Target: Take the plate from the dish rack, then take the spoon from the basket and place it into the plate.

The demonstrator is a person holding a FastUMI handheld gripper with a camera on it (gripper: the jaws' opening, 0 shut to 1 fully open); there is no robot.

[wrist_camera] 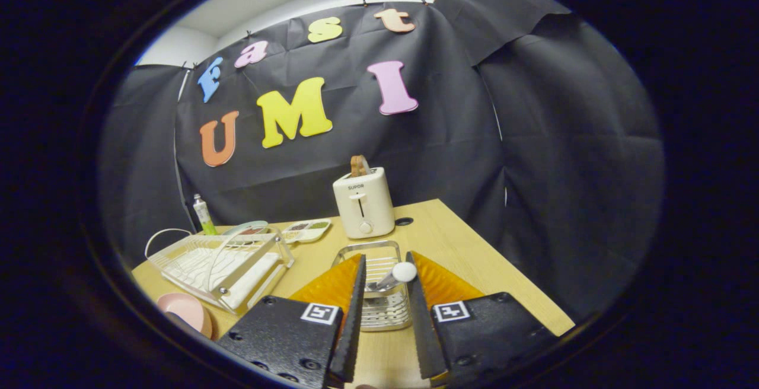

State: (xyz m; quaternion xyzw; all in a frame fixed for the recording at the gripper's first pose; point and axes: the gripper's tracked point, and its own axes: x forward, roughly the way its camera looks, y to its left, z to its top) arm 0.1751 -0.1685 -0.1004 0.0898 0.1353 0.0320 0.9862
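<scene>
Your gripper (pixel 385 270) stands partly open above the basket (pixel 379 294), gripping nothing. The spoon (pixel 398 274) lies in the basket, its bowl just beside your right finger. The plate (pixel 188 311) rests on the table, near the rack (pixel 222 264) at left.

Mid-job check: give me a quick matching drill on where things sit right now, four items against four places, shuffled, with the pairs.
Items:
1. spoon
2. pink plate
3. toaster
4. tube

Places:
A. on the table beside the dish rack, on its near side
B. upright at the wall, behind the dish rack
C. in the wire basket, between the open fingers of the gripper
D. beyond the basket, far end of the table

Pairs: 1-C, 2-A, 3-D, 4-B
</scene>
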